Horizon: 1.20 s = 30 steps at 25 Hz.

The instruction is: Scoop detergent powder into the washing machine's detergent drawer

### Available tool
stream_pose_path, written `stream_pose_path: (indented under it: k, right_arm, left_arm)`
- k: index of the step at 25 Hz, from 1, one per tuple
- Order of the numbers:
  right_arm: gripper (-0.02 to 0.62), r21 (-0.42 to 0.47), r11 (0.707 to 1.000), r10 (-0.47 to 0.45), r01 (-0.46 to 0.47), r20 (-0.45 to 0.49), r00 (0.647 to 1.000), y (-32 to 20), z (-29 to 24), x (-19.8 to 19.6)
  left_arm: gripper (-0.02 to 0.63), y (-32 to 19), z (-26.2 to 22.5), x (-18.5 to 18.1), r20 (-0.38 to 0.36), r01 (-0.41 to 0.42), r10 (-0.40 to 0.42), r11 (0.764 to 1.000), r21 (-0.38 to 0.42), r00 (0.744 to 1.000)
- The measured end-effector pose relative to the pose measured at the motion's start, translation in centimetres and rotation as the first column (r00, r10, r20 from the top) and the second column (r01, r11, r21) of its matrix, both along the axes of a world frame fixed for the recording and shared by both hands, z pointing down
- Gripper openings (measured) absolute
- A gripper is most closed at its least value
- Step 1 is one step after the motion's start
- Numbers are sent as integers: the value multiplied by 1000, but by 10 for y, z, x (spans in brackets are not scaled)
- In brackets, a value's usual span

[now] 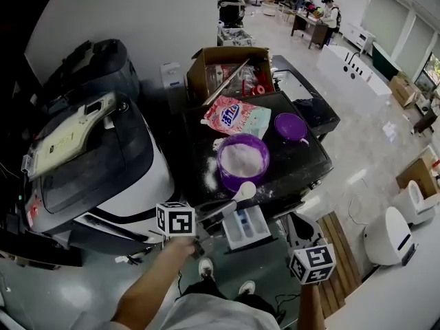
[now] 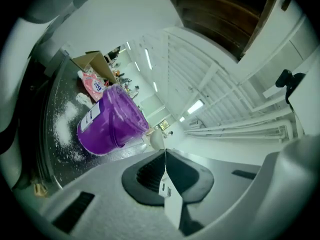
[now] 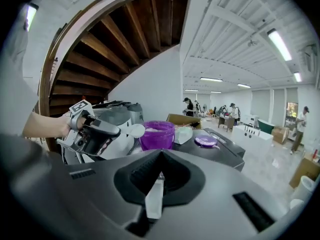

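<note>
White plastic scoop (image 1: 245, 191), its handle clamped between the closed left tongs (image 2: 165, 153). In the head view its bowl lies just beside the near rim of the open purple tub (image 2: 107, 126) of powder, between tub and pulled-out detergent drawer (image 1: 234, 236). Spilled powder (image 2: 62, 126) dusts the washing machine's dark top (image 1: 302, 158). The right tongs (image 3: 160, 154) are together on nothing, right of the drawer and apart from the scoop.
</note>
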State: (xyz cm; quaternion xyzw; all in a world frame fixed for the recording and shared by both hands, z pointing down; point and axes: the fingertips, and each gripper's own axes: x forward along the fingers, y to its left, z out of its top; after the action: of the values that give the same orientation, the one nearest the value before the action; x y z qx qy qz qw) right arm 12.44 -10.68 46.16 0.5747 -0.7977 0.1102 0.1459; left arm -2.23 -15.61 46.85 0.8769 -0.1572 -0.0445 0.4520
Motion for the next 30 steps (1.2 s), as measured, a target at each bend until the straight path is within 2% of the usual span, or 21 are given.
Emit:
stream_pose_path:
  k: [6, 14, 22, 24, 26, 30]
  right_arm:
    - [-3, -42, 998, -51, 52, 12, 999, 20, 25, 23]
    - [-3, -88, 990, -108, 111, 31, 994, 34, 67, 36]
    - [-3, -145, 981, -125, 130, 48, 991, 36, 105, 41]
    - [-3, -151, 980, -123, 129, 46, 991, 36, 110, 42]
    - [-3, -159, 980, -118, 124, 42, 992, 36, 115, 43]
    - [-3, -175, 978, -113, 117, 37, 993, 38, 126, 43]
  left_arm:
    - [14, 28, 30, 23, 44, 40, -39, 999, -32, 998]
    - [14, 44, 76, 35, 144, 89, -80, 994, -57, 986]
    - [14, 49, 119, 55, 263, 33, -19, 998, -50, 965]
    - [14, 47, 132, 58, 328, -1, 9, 1000, -24, 945]
    - [14, 47, 145, 62, 418, -59, 45, 998, 21, 907]
    - [14, 45, 167, 68, 595, -212, 106, 971, 111, 796]
